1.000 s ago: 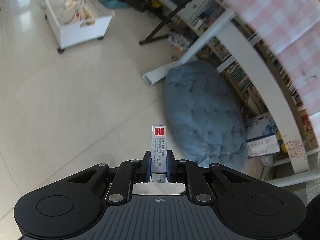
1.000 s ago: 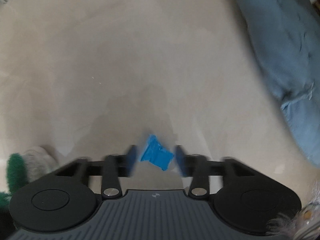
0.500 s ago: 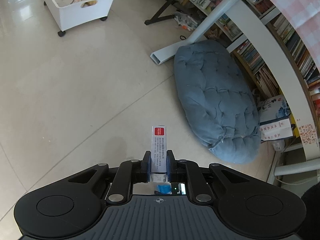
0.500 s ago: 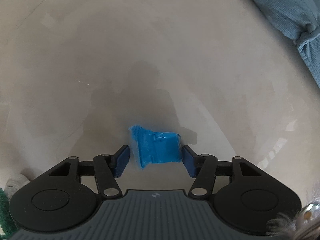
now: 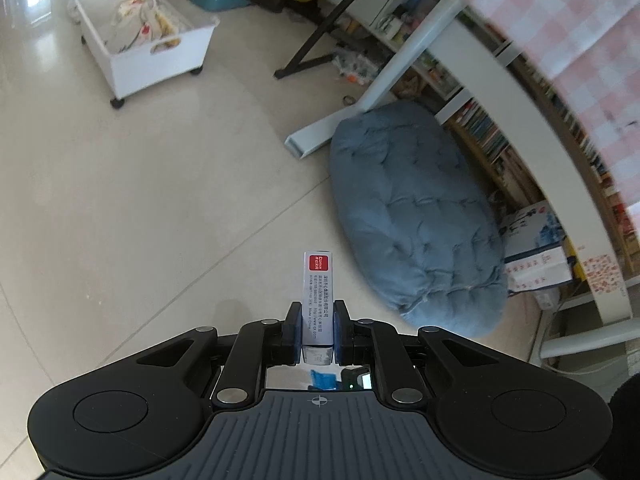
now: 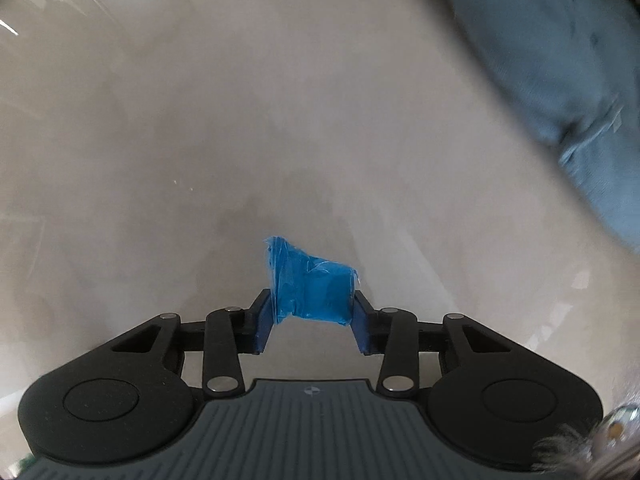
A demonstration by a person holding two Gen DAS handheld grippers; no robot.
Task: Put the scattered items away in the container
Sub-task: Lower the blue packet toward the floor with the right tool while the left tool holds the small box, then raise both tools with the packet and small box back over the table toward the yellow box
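In the left wrist view my left gripper (image 5: 317, 316) is shut on a slim grey box with a red label (image 5: 317, 296), which sticks up past the fingertips. The white wheeled bin (image 5: 148, 36) stands far off at the upper left with paper items inside. In the right wrist view my right gripper (image 6: 313, 312) points straight down over the floor. Its jaws are closing, and both pads press on a crumpled blue plastic packet (image 6: 310, 286) held above the tiles.
A big blue-grey floor cushion (image 5: 416, 216) lies right of the left gripper, and its edge (image 6: 560, 60) shows at the right gripper's upper right. Behind it run a white desk frame (image 5: 404, 60), bookshelves (image 5: 500, 136) and a black stand (image 5: 320, 36). Beige tiled floor lies between me and the bin.
The right gripper closed in on the blue packet and lifted it off the floor. The left gripper dipped, then rose again, still gripping the grey box.
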